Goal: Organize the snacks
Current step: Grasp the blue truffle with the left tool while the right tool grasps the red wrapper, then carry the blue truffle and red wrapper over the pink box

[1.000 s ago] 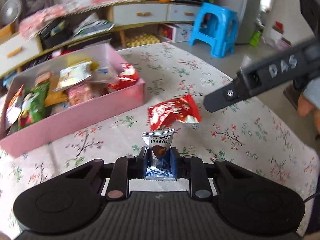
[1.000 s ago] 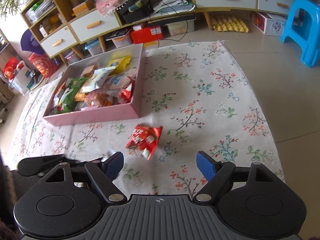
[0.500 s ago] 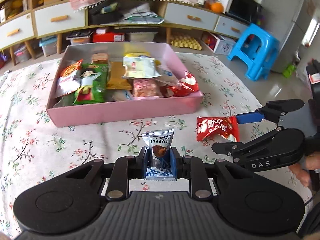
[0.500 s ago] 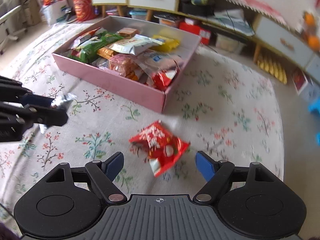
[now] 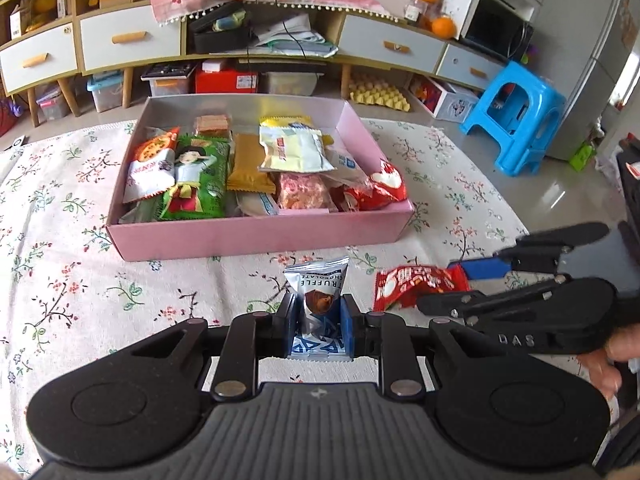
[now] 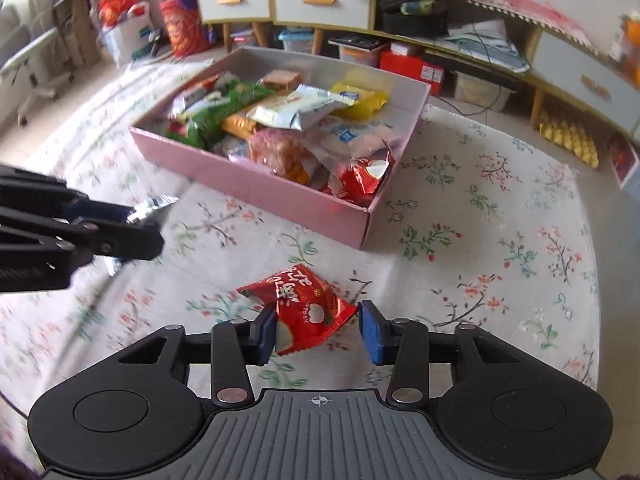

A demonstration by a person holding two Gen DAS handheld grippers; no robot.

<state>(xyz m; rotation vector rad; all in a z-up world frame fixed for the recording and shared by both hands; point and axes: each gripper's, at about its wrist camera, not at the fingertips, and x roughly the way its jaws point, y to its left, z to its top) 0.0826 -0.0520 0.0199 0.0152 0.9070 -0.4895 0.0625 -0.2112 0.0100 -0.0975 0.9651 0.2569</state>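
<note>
Left gripper: pinching silver chocolate packet.
Right gripper: jaws closing around red snack packet.
Pink box: at 11 o'clock of the red packet.

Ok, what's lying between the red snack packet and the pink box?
Nothing but bare floral cloth between the red snack packet and the pink box. The right wrist view shows it best; the right gripper is closing around the packet.

I see a pink box on a cream cloth printed with small red and green flower sprigs. My left gripper, black with blue pads, carries a silver and blue truffle packet. A red packet with white lettering lies near a bright blue stool.
</note>
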